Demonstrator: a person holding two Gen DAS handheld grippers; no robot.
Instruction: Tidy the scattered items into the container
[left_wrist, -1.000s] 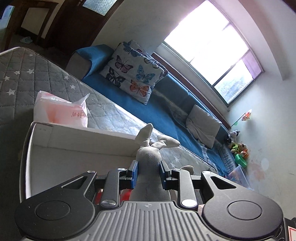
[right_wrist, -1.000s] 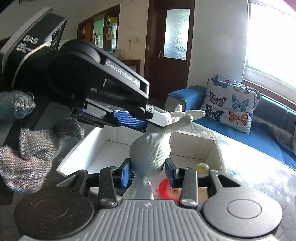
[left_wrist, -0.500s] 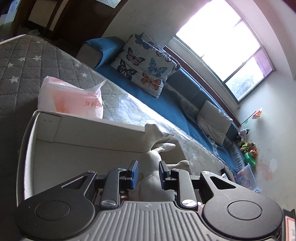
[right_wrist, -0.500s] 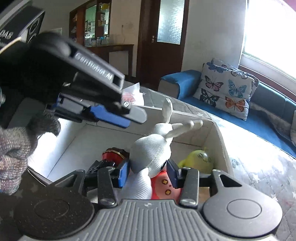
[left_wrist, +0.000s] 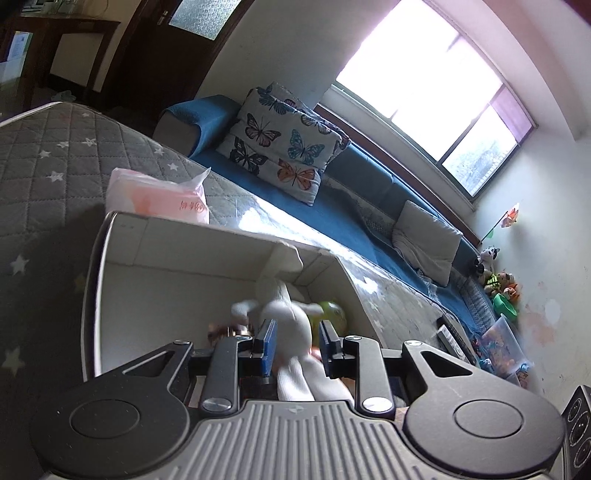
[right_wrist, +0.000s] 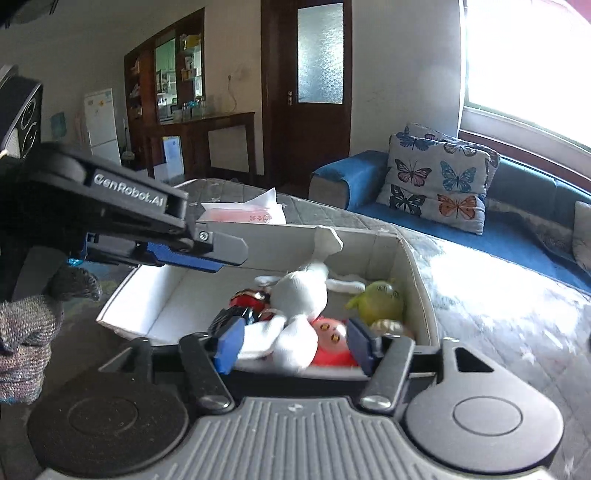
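Note:
A white plush rabbit (right_wrist: 295, 314) lies inside the white cardboard box (right_wrist: 417, 280), on top of a red toy (right_wrist: 328, 347), next to a yellow-green toy (right_wrist: 380, 299) and a red-and-black figure (right_wrist: 247, 302). My right gripper (right_wrist: 295, 345) is open at the box's near edge, its jaws wide on either side of the rabbit's body. My left gripper (left_wrist: 295, 343) is open above the box, with the rabbit (left_wrist: 291, 325) lying blurred between its blue pads without being gripped. The left gripper also shows in the right wrist view (right_wrist: 192, 254), over the box's left side.
The box (left_wrist: 166, 236) stands on a grey quilted star-pattern mattress (left_wrist: 55, 155). A pink tissue pack (left_wrist: 159, 195) lies just behind the box. A blue sofa with a butterfly cushion (left_wrist: 284, 147) runs along the far side under the window.
Both grippers opened and let go of the rabbit. It dropped from its upright held position into the box and now lies on the other toys.

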